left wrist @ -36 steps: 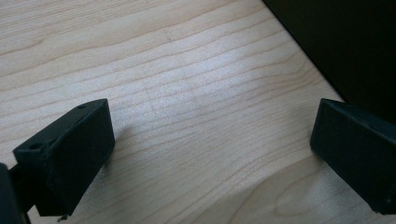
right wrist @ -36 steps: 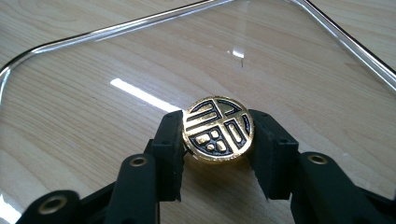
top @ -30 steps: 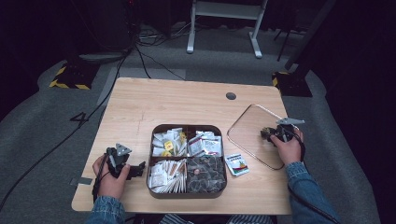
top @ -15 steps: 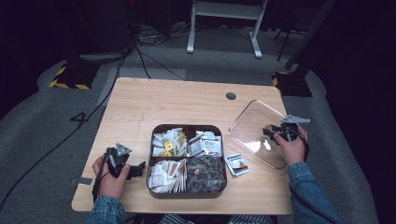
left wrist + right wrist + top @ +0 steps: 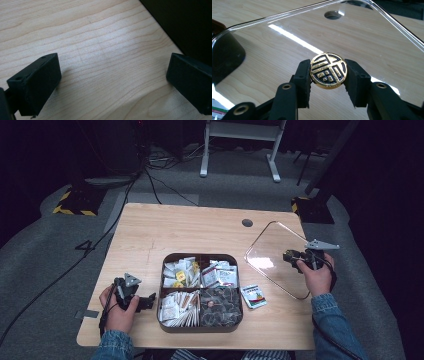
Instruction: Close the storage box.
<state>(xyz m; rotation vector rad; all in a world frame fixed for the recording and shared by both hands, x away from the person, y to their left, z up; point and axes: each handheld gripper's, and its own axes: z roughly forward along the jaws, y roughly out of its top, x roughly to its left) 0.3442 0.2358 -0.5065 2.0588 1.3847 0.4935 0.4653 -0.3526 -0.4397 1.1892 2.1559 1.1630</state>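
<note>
A clear lid (image 5: 270,251) hangs tilted over the table's right side, held by its round gold-and-black knob (image 5: 328,70). My right gripper (image 5: 290,256) is shut on that knob, one pad on each side of it (image 5: 328,75). The brown compartment tray (image 5: 201,256) stands uncovered at the front middle, filled with tea bags and sachets. My left gripper (image 5: 148,301) rests on the wood just left of the tray, open; its fingers (image 5: 37,82) stand wide apart over bare table with nothing between them.
A small white packet (image 5: 253,296) lies on the table between the tray and the lid. A round cable hole (image 5: 247,223) sits at the back right, seen through the lid (image 5: 287,42) as well. The table's right edge lies close under the right hand.
The right gripper has risen a little with the lid's knob in it, lifting the lid off the table. The left gripper has stayed put.
</note>
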